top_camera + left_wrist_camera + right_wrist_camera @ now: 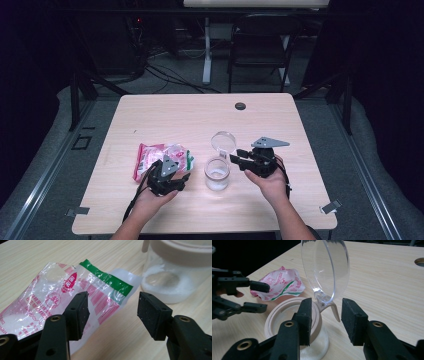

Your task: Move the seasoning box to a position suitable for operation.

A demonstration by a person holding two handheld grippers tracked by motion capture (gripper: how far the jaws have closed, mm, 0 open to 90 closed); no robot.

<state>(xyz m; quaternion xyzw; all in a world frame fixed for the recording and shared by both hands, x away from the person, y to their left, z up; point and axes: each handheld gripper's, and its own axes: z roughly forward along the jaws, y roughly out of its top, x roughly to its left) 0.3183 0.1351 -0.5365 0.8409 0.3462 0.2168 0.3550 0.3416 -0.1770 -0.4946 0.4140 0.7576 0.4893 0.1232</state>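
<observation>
Pale wooden table (165,112): at left the crinkly plastic sachet (162,156) lies limp, light and slippery, best pinched at its green edge; left hand-held gripper (112,311) spread over it. Beside it, the jar (217,174), hinged clear lid (325,267) upright; right hand-held gripper (326,321) spread around the hinge tab.

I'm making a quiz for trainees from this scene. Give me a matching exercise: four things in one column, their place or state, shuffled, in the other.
Things:
1. crinkled red, white and green plastic packet
2. clear round hinged lid
3. clear jar with a beige rim
4. small dark round grommet

Places or states:
A. set in the table near its far edge
B. flipped up, standing open
C. holds white powder at its bottom
D. lies flat in front of the left gripper

Pairs: 1-D, 2-B, 3-C, 4-A
</observation>
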